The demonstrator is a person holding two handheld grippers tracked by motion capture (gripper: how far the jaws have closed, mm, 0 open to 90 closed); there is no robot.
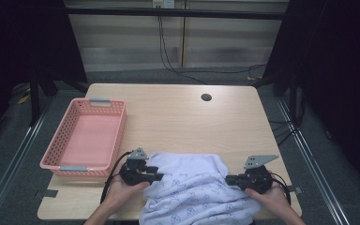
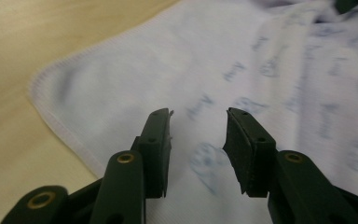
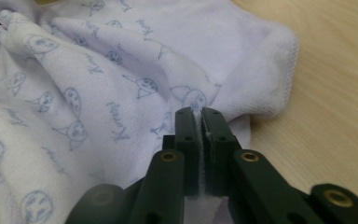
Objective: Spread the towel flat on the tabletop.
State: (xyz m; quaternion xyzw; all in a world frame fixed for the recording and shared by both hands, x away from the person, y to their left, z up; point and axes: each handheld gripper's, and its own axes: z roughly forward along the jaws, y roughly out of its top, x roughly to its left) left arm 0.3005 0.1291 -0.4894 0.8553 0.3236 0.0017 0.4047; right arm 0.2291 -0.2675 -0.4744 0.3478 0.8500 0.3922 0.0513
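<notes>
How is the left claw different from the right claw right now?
The left claw stands open above the printed cloth, with nothing pinched between its pads, while the right claw is shut on a fold of that cloth. In the high view, the left claw sits at the cloth's left edge and the right claw at its right edge. Both are black and hand-held, pointing inward over the cloth.

A pale wooden table (image 1: 178,117) with a round cable hole (image 1: 206,97) near its far edge stands on grey carpet (image 1: 9,164). Black curtains (image 1: 342,70) flank it; behind are light panels (image 1: 136,42), possibly shuttered, with cables (image 1: 168,56) hanging.
</notes>
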